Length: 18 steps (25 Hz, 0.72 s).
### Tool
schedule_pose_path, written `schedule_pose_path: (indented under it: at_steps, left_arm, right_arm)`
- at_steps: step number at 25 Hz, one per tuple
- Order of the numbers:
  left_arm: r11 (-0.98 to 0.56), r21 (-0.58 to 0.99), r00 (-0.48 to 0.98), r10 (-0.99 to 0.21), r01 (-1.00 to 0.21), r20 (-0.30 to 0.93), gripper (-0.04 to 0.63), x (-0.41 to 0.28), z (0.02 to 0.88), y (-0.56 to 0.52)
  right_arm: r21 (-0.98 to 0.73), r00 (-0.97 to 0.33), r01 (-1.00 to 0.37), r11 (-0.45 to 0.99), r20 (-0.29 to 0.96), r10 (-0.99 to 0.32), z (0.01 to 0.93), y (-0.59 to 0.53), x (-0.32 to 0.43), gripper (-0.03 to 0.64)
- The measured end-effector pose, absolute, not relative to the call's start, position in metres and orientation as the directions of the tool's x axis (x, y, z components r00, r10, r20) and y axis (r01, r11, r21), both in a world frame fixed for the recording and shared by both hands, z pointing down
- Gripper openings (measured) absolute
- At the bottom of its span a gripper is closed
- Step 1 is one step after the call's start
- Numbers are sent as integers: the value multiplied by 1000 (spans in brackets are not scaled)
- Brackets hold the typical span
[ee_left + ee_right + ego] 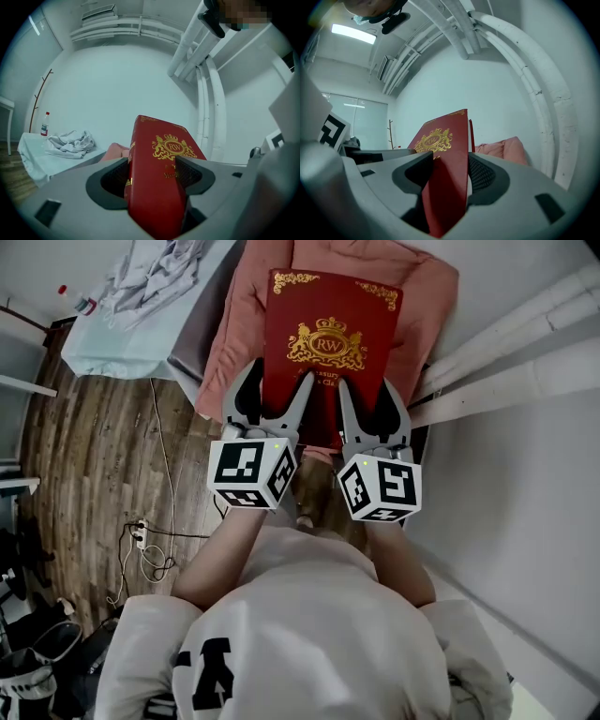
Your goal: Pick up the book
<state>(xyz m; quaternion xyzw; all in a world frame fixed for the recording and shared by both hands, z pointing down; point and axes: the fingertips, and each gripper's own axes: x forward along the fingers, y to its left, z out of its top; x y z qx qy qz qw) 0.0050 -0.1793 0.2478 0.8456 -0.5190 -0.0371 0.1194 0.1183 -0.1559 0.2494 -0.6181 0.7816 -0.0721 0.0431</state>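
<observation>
Jaws of the left gripper are squeezed shut on the near left part of the red book. The right gripper squeezes the near right part the same way. The book's gold crest faces up toward the person. Under and behind it lies a pink cushion. To the left is a wooden floor.

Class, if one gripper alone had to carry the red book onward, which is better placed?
Left, probably: the left gripper clamps the book at its bound spine, while the right gripper pinches the open page edge, where covers could splay.
</observation>
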Motion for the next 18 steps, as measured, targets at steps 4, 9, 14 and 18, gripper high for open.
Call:
schedule_pose_path:
  at_steps: [4,9,14,18]
  left_arm:
    - [-413,240,438,-897,-879,60,307,0,245,-149]
    - [-409,247,431,-901,-878,42,307,-9,240,-125]
    - [-420,265,442,-896,-868,29,307,-15,237,-116]
    - [-420,269,444,-896,-867,33,307,-15,236,-100]
  right_arm:
    - [-163,-252,-956,245,21,-968,246,-127,113,236]
    - [-152,-264,-954,260,8,-964,241,-105,105,236]
    - [-138,-262,-956,258,11,-965,235,-96,99,236]
    - [-135,-257,-958,252,19,-966,234,-79,99,236]
